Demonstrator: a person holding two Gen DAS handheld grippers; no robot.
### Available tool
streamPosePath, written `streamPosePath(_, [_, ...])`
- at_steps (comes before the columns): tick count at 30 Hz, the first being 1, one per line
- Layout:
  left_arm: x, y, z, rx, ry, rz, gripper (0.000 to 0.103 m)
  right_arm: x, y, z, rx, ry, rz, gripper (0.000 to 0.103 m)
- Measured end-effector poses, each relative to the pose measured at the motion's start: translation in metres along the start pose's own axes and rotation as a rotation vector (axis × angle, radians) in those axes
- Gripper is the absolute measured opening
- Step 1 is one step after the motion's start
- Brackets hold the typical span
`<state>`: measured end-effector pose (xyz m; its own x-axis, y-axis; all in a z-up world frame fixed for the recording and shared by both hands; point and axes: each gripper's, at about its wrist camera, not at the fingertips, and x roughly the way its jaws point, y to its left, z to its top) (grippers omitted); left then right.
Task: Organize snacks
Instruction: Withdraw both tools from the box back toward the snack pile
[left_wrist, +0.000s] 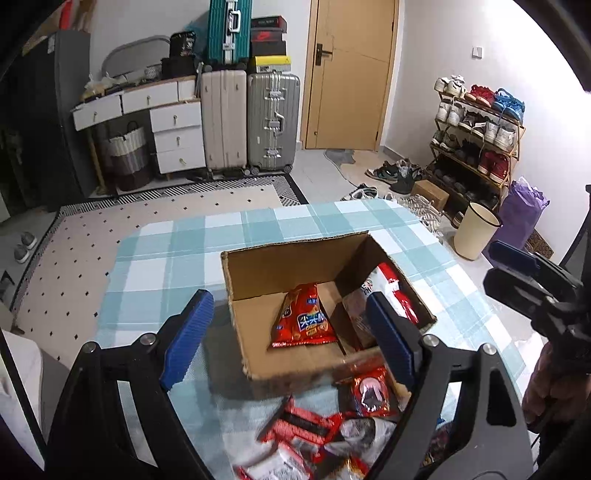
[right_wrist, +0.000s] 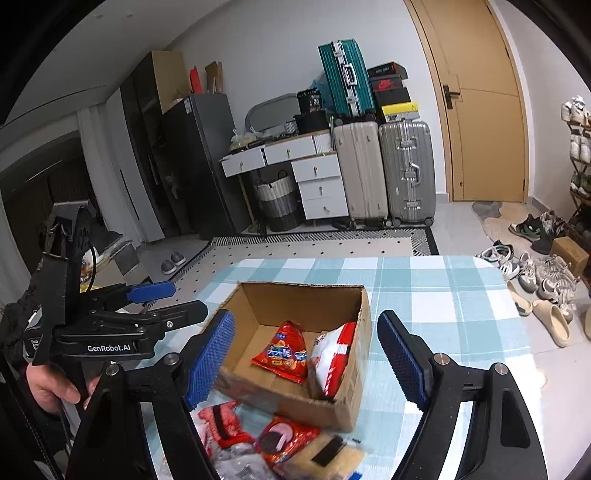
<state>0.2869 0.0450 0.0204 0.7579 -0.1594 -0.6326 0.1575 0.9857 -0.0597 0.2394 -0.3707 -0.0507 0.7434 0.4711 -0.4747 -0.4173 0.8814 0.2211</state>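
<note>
Hovering over the near edge of the tabletop (left_wrist: 166, 240), the left tool (left_wrist: 291, 339) and right tool (right_wrist: 306, 354) both gape with nothing between their pads. Beneath them loose snacks (right_wrist: 280, 443) lie heaped at that edge, just before the box (left_wrist: 258, 269). Inside the box a red bag (left_wrist: 303, 321) lies flat and a white-red bag (right_wrist: 332, 354) leans on the wall. Past the far edge stand suitcases (left_wrist: 251, 122), and shoes (right_wrist: 532, 273) scatter the floor.
</note>
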Motion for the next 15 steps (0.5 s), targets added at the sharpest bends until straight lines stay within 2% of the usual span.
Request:
streamPosePath(8, [-0.064, -0.015, -0.030, 0.014, -0.077, 0.030, 0.101, -0.053, 0.025, -0.018, -0.016, -0.044, -0.004, 0.090])
streamPosePath(15, [-0.111, -0.021, -0.058, -0.006, -0.101, 0.061, 0.102, -0.089, 0.045, -0.038, -0.019, -0.067, -0.003, 0.097])
